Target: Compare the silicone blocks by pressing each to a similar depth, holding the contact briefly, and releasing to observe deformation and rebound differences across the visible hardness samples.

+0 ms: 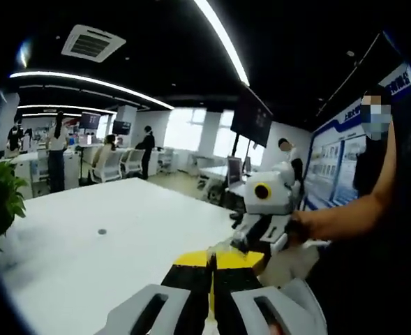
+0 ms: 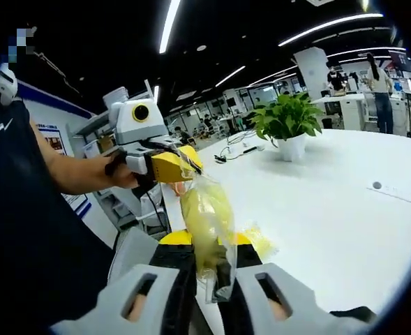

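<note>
Tongs first: your right tongs [image 2: 204,272] are clamped on a clear plastic bag [image 2: 206,225] with yellowish contents, and your left tongs [image 2: 177,166] grip its upper end just beyond, so the bag is stretched between them, probably to open it or draw a sample out. In the left gripper view your left tongs [image 1: 212,269] sit pressed together, the right tongs [image 1: 250,241] just ahead. No loose silicone blocks are visible; they may be in the bag. Beyond lies the white desk [image 2: 331,209], a potted plant [image 2: 287,122] far across it, leaving broad room for setting samples down.
</note>
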A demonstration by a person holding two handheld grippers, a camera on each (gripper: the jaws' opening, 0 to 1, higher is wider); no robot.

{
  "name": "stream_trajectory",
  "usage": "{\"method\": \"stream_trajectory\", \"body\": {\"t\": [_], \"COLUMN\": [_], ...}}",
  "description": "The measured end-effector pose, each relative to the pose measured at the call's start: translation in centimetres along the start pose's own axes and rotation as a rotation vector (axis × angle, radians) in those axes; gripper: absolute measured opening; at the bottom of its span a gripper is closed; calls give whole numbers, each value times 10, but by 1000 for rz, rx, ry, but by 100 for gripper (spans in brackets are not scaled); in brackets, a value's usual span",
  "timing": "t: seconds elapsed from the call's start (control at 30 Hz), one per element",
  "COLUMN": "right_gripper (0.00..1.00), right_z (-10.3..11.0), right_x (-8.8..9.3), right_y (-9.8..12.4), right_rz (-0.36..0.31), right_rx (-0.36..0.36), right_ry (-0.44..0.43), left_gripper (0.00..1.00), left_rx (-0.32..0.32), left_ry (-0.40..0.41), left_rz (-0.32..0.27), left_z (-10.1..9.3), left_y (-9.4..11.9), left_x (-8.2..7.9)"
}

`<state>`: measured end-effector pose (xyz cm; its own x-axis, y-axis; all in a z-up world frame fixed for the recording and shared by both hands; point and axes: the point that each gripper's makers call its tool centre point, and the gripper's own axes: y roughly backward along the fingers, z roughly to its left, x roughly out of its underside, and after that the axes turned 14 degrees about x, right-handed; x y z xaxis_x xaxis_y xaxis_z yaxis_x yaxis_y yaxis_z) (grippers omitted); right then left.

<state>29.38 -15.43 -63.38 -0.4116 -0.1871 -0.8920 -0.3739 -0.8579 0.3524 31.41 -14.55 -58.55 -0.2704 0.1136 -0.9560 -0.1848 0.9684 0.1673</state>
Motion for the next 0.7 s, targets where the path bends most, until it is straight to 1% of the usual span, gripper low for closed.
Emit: {"method": "stream_trajectory", "body": {"t": [0.07,0.23,0.3,0.33,0.4,0.47,0.5,0.53,0.57,0.6,0.63,0.7], "right_gripper": [3,3,3,3,3,3,3,2,2,2,2,2], "right_z": [-3,-9,-9,-9,-12,-15,-15,-15,-13,-13,-13,-13], "right_x": [1,2,3,4,6,7,7,8,9,9,10,11], "right_y": [0,-1,-3,-4,-6,-7,-6,-6,-7,-8,-9,-10], "right_rz": [-1,7,7,8,15,15,19,23,28,29,33,42], "right_rx": [7,22,19,19,23,25,27,27,27,25,25,27], "right_ry": [5,5,5,7,8,4,1,5,10,9,9,25], "left_gripper": [0,0,0,0,0,0,0,0,0,0,0,0], "left_rx": [6,-16,-12,-12,-14,-23,-28,-34,-48,-50,-63,-63], "left_ry": [-60,-39,-7,-13,-62,-91,-82,-57,-10,-30,-28,-29], "left_rz": [12,6,0,4,31,33,32,32,33,34,39,42], "left_z": [3,9,10,12,15,15,15,16,18,19,21,22], "left_y": [-2,-5,-4,-4,-5,-7,-7,-6,-5,-5,-5,-6], "left_x": [1,3,3,4,9,9,10,11,13,12,15,18]}}
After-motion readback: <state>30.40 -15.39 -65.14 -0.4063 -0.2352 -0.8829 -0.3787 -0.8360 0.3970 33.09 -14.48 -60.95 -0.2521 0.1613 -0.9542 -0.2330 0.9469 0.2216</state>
